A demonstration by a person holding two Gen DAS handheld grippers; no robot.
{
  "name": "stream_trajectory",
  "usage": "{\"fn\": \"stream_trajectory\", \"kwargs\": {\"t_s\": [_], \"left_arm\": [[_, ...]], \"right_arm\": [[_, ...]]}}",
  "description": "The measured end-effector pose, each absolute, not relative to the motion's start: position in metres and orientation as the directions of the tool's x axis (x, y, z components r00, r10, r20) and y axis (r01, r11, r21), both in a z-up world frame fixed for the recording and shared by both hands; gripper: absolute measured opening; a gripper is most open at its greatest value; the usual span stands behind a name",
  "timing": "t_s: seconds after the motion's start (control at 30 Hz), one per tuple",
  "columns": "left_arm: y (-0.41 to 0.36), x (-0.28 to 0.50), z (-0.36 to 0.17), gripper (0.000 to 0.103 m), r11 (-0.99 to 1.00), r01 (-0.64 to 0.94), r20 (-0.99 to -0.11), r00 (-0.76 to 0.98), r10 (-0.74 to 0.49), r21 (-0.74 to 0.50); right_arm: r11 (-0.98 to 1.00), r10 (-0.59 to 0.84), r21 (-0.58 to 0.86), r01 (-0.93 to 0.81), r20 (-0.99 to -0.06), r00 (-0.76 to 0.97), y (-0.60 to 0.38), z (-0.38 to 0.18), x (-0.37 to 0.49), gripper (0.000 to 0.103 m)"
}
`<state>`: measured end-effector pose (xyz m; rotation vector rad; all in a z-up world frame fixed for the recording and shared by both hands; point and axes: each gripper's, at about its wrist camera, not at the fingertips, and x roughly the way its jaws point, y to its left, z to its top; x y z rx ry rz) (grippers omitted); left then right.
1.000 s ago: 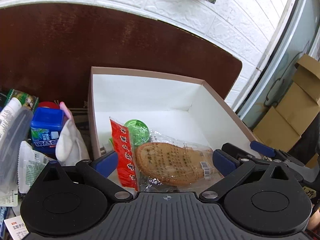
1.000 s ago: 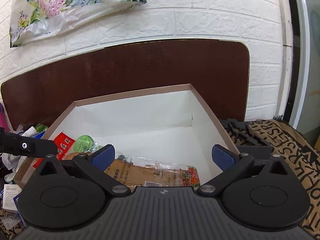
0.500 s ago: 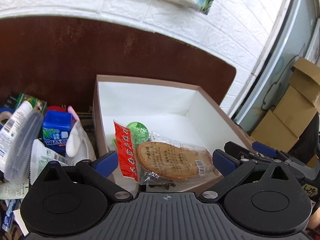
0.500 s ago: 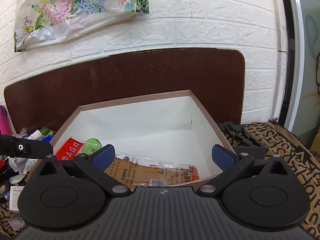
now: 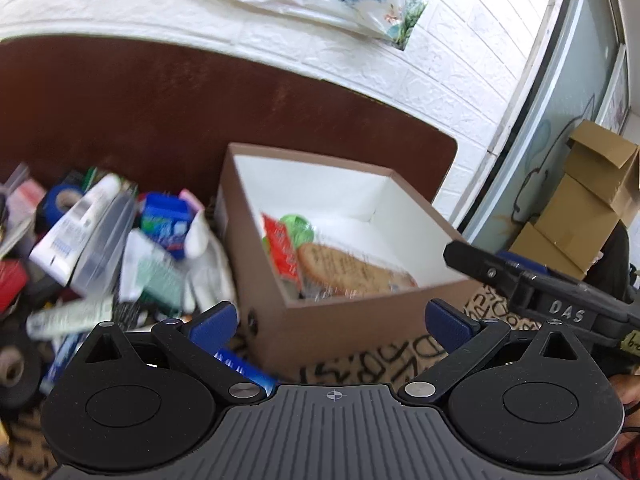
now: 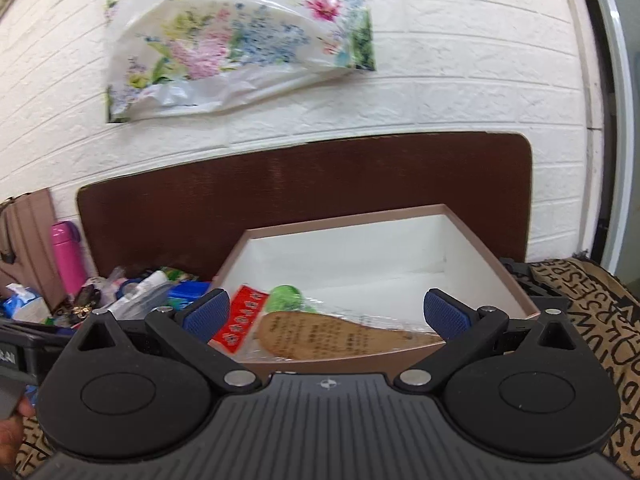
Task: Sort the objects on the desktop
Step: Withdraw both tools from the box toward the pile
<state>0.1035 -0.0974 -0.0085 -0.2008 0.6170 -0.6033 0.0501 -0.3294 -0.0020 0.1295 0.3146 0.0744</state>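
**Both grippers pulled back from the box**

Both cameras now sit farther back than a second ago, so the whole brown box [image 5: 344, 332] shows, and more of the wall behind it. The box stands on a surface covered with a lettered cloth [image 6: 592, 312]. To its left lies a pile of clutter [image 5: 104, 256], blurry here. Inside the box lie a big round cracker in a clear packet [image 6: 332, 338], a red packet [image 6: 242, 314] and a small green tub [image 6: 286, 298]. The left hand-held gripper [image 5: 330, 322] is spread wide and holds nothing. The right hand-held gripper [image 6: 328, 314] is spread wide too, and empty.
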Motion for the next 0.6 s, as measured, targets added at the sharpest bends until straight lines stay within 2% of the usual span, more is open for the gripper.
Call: {"fn": "stream_trajectory", "kwargs": {"t_s": [0.27, 0.47, 0.6], "left_arm": [[-0.057, 0.071, -0.035, 0.103, 0.832, 0.403, -0.510, 0.660, -0.552, -0.380], [-0.023, 0.058, -0.054, 0.103, 0.852, 0.331, -0.532, 0.672, -0.515, -0.405], [-0.008, 0.056, -0.066, 0.103, 0.860, 0.291, -0.548, 0.674, -0.495, -0.418]], "right_arm": [[0.993, 0.104, 0.086, -0.082, -0.292, 0.951, -0.287, -0.017, 0.016, 0.103], [0.983, 0.134, 0.165, -0.082, -0.336, 0.932, -0.274, -0.045, 0.000, 0.103], [0.966, 0.148, 0.252, -0.047, -0.398, 0.905, -0.274, -0.071, -0.003, 0.103]]}}
